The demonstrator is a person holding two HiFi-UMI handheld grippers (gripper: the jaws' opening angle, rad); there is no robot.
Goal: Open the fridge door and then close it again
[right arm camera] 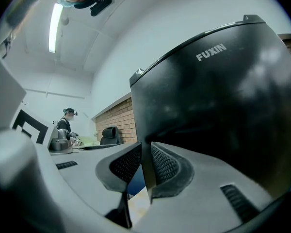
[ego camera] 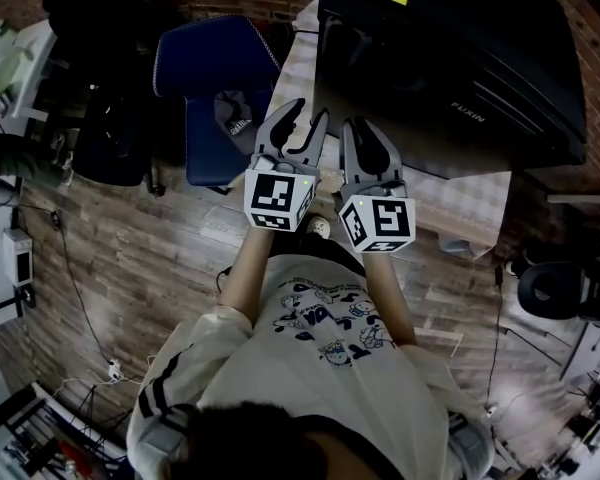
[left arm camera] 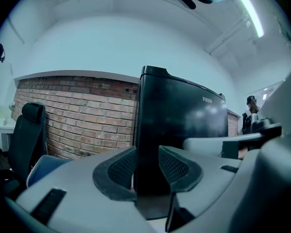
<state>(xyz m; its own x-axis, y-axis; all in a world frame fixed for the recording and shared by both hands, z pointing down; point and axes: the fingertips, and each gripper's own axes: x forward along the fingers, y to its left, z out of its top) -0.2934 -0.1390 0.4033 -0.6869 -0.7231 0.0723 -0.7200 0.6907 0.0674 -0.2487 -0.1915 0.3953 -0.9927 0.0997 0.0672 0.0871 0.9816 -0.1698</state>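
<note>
The black fridge (ego camera: 450,68) stands on a cloth-covered table (ego camera: 470,203) with its door shut. Both grippers are held level, side by side, in front of its left front corner. The left gripper (ego camera: 308,118) is open. In the left gripper view its jaws (left arm camera: 147,164) stand apart and empty, with the fridge (left arm camera: 184,130) and its left edge beyond the gap. The right gripper (ego camera: 358,128) has only a narrow gap. In the right gripper view its jaws (right arm camera: 145,166) frame the fridge's (right arm camera: 223,106) left vertical edge just past them, and nothing is clamped.
A blue chair (ego camera: 215,78) stands left of the table on the wooden floor. A brick wall (left arm camera: 77,115) runs behind the fridge, with a dark office chair (left arm camera: 26,130) at the left. Another person (right arm camera: 65,123) works at a far desk.
</note>
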